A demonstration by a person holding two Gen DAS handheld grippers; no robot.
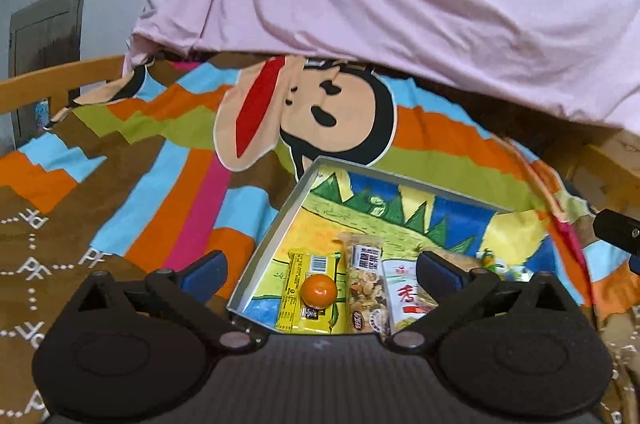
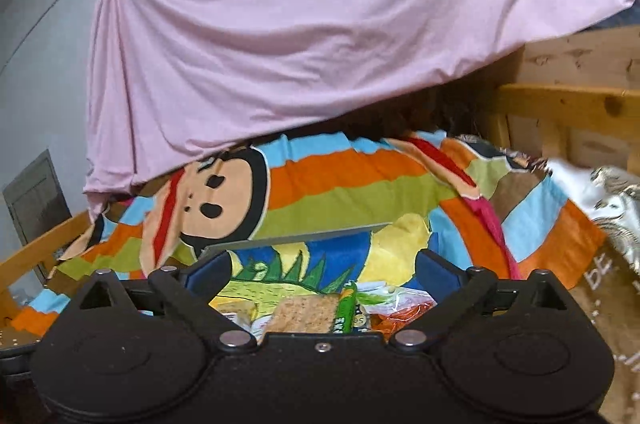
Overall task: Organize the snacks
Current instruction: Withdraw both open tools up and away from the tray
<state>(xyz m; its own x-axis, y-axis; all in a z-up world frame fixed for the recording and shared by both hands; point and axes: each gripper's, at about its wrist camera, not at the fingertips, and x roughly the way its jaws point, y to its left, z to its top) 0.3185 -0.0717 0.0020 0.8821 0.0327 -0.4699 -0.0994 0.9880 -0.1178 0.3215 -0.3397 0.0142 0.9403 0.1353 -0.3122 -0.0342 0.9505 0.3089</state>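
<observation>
Pink sheet (image 1: pixel 380 4) hung across the top of both views, striped blanket (image 1: pixel 160 184) below it filling the middle. Box (image 1: pixel 276 224) lower centre on the blanket, snacks lined up along its near end: yellow pack (image 1: pixel 296 300) with an orange (image 1: pixel 319 291) on top, nut bar (image 1: pixel 366 296) just to the right, white pouch (image 1: pixel 404 300) beside that; in the right wrist view a cracker pack (image 2: pixel 306 312), green stick (image 2: pixel 346 304) and what looks like an orange-red bag (image 2: pixel 404 312), too blurred to be sure. Judged as a pause between placements, several snacks already boxed and nothing in hand. Next move likely calls for finding a snack outside the box, none in view here, and closing on it squarely. Left gripper (image 1: pixel 320 274) spread about as wide as it goes, blue pads clear of everything, empty above the box. Right gripper (image 2: pixel 322 274) likewise wide, empty, touching nothing.
</observation>
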